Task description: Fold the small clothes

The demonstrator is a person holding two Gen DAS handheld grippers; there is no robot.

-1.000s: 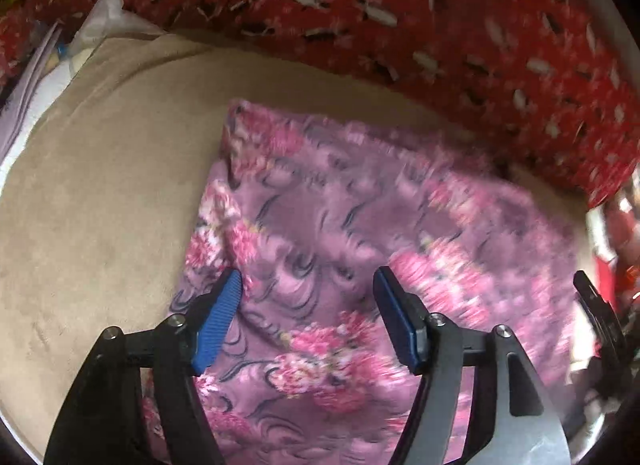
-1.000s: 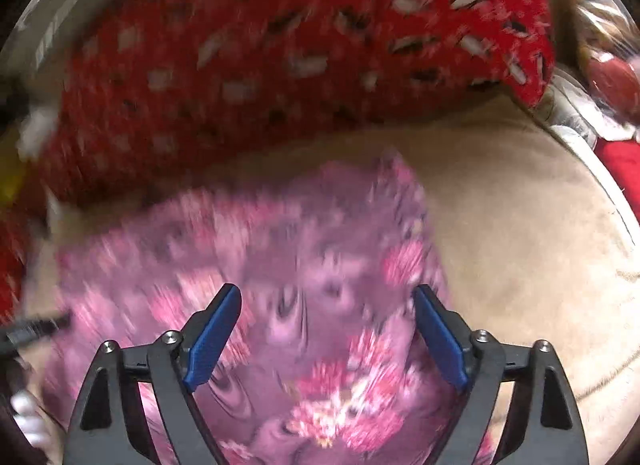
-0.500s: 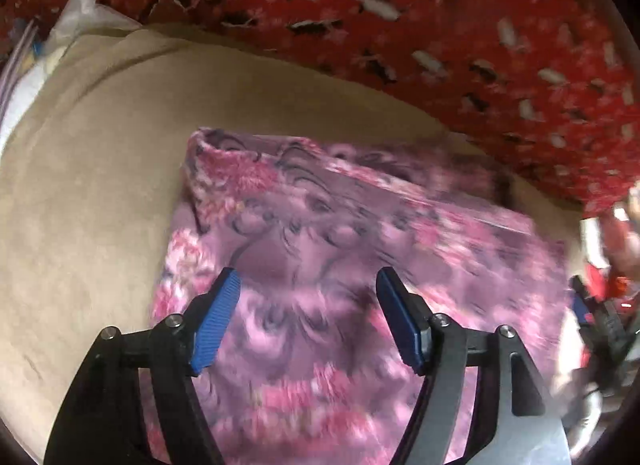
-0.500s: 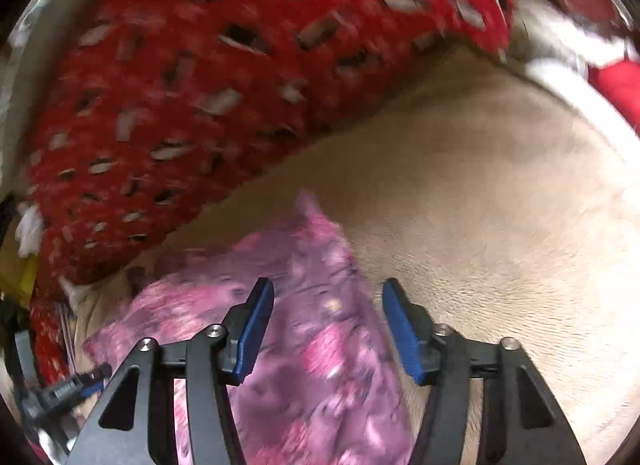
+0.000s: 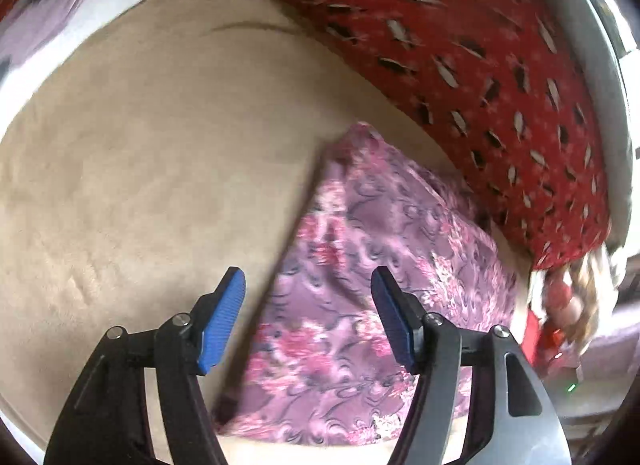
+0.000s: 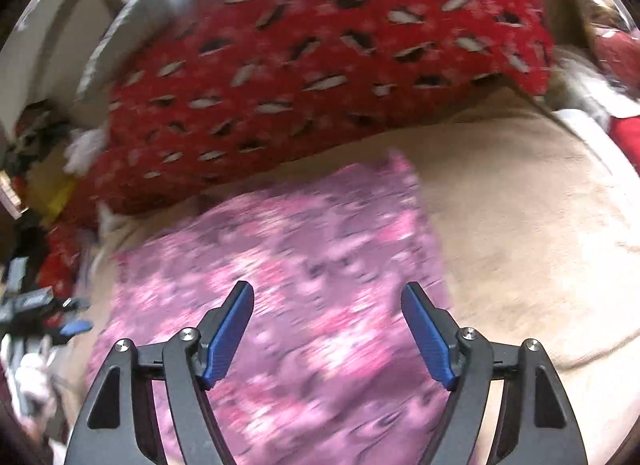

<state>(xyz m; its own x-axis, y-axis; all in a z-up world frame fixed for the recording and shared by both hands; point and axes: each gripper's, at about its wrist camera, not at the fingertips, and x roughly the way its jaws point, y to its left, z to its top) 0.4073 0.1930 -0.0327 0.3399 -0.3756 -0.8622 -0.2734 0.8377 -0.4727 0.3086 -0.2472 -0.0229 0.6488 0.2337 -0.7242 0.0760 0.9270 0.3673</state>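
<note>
A purple and pink floral cloth (image 5: 372,285) lies folded flat on a beige padded surface (image 5: 140,169). My left gripper (image 5: 308,321) is open and empty, above the cloth's left edge. The same cloth shows blurred in the right wrist view (image 6: 288,265). My right gripper (image 6: 328,329) is open and empty over the cloth's near right part. The left gripper shows small at the left edge of the right wrist view (image 6: 60,317).
A big red patterned cushion (image 5: 460,49) lies along the back of the beige surface, right behind the cloth; it also shows in the right wrist view (image 6: 320,57). White and lilac fabric (image 5: 60,17) lies at the far left. Clutter (image 5: 568,305) sits at the right edge.
Both grippers have stayed open and swung about over the cloth. The left view has shifted left, so the cloth sits further right. The right gripper has come back over the cloth and opened wider.
</note>
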